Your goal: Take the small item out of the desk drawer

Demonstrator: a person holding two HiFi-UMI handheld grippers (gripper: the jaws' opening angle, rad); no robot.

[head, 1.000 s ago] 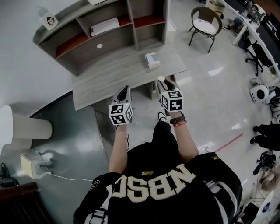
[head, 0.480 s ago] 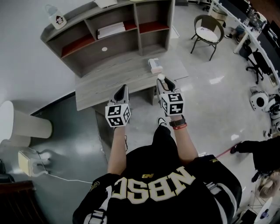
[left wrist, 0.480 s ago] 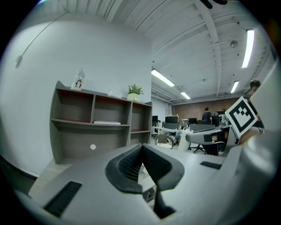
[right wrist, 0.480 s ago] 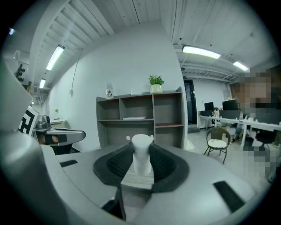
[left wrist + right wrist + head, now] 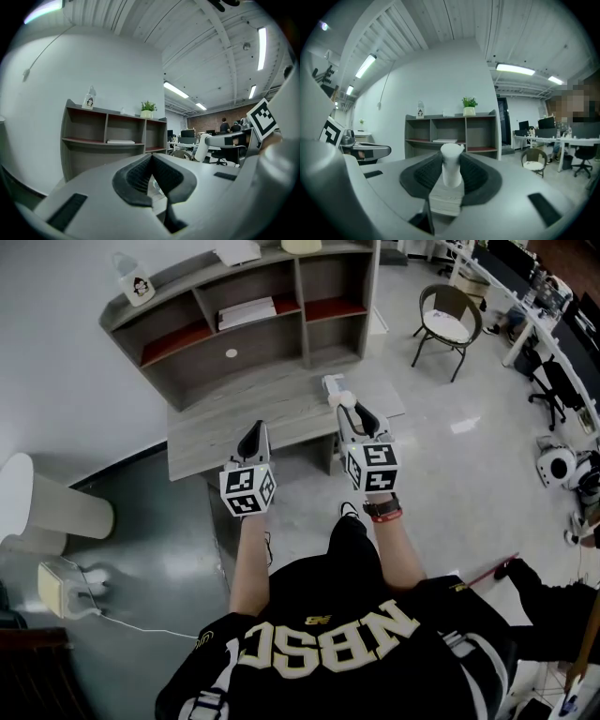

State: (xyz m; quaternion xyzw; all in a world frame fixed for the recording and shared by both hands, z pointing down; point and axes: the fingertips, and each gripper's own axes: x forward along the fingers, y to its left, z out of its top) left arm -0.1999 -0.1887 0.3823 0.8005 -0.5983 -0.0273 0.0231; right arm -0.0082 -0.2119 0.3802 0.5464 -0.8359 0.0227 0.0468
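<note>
A small white cylinder-shaped item (image 5: 346, 398) sits upright between the pads of my right gripper (image 5: 350, 409), which is shut on it. In the right gripper view the item (image 5: 451, 164) stands pinched between the dark ribbed pads (image 5: 477, 174). My left gripper (image 5: 255, 427) is held beside it, level with the right one; its jaws meet at the tips and hold nothing (image 5: 151, 157). Both grippers hover over the front edge of the grey wooden desk (image 5: 216, 427). The drawer is not visible in any view.
A grey hutch with shelves (image 5: 253, 329) stands at the back of the desk, with a bottle (image 5: 138, 283) on top. A small box (image 5: 330, 384) lies on the desk's right end. A chair (image 5: 448, 317) stands at right, a white cylinder (image 5: 47, 507) at left.
The head view has shifted a little, so desk and hutch sit further right. Both grippers keep their place over the desk edge, the right still on the white item. A person at right walked on.
</note>
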